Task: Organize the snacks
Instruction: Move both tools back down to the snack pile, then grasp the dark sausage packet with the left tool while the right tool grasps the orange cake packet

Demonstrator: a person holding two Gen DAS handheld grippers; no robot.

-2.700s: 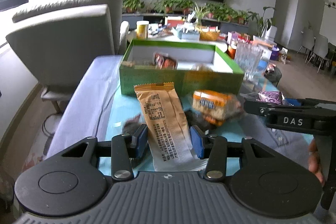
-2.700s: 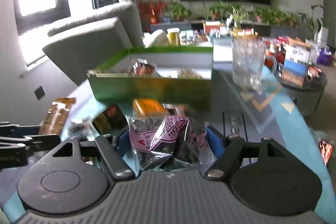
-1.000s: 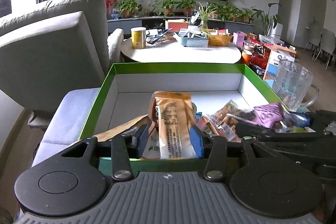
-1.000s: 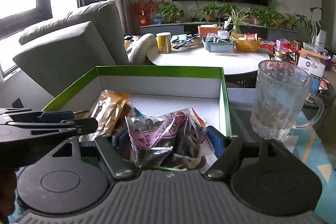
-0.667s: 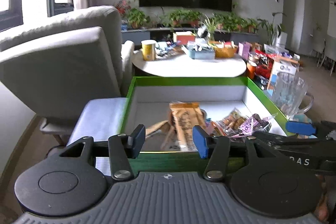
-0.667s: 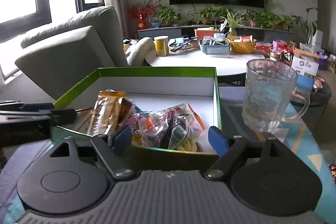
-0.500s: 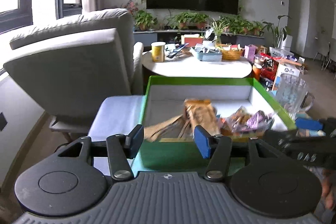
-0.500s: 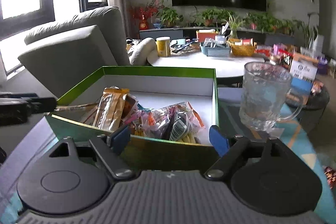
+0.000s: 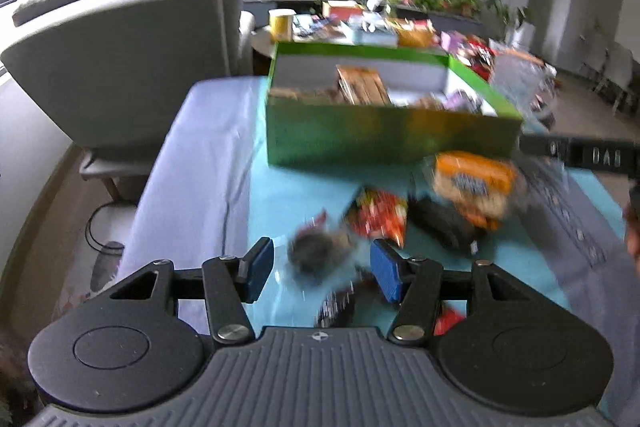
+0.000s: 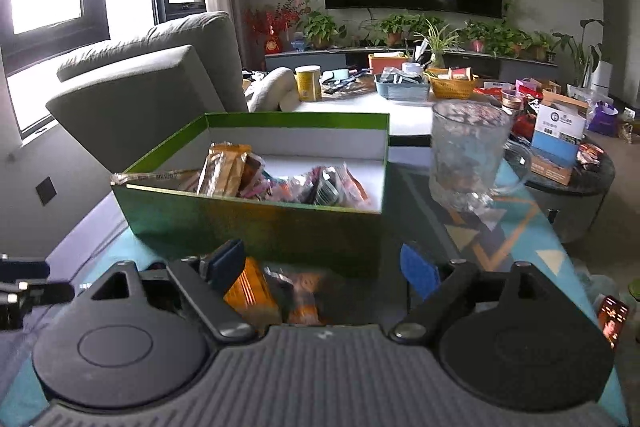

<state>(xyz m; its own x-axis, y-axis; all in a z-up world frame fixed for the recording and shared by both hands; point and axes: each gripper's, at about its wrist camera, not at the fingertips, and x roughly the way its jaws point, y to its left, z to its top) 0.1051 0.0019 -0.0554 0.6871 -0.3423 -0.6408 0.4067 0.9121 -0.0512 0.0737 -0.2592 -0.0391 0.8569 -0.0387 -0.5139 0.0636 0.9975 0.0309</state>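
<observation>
A green box (image 9: 384, 137) holds several snack packets, among them a tan bar (image 10: 224, 169) and a pink-and-clear bag (image 10: 320, 185); it also shows in the right wrist view (image 10: 256, 223). My left gripper (image 9: 322, 269) is open and empty above a dark round packet (image 9: 320, 255) on the teal table. A red-orange packet (image 9: 376, 213), a black packet (image 9: 444, 227) and an orange cracker pack (image 9: 472, 187) lie in front of the box. My right gripper (image 10: 322, 269) is open and empty over an orange packet (image 10: 252, 293).
A glass mug (image 10: 468, 155) stands right of the box. A grey armchair (image 9: 120, 59) is on the left. A cluttered white table (image 10: 360, 103) lies behind the box. A small card (image 10: 614, 315) lies at the table's right edge.
Both grippers let go of their packets into the box, opened, and drew back. The left gripper has dropped down over the loose packets on the table.
</observation>
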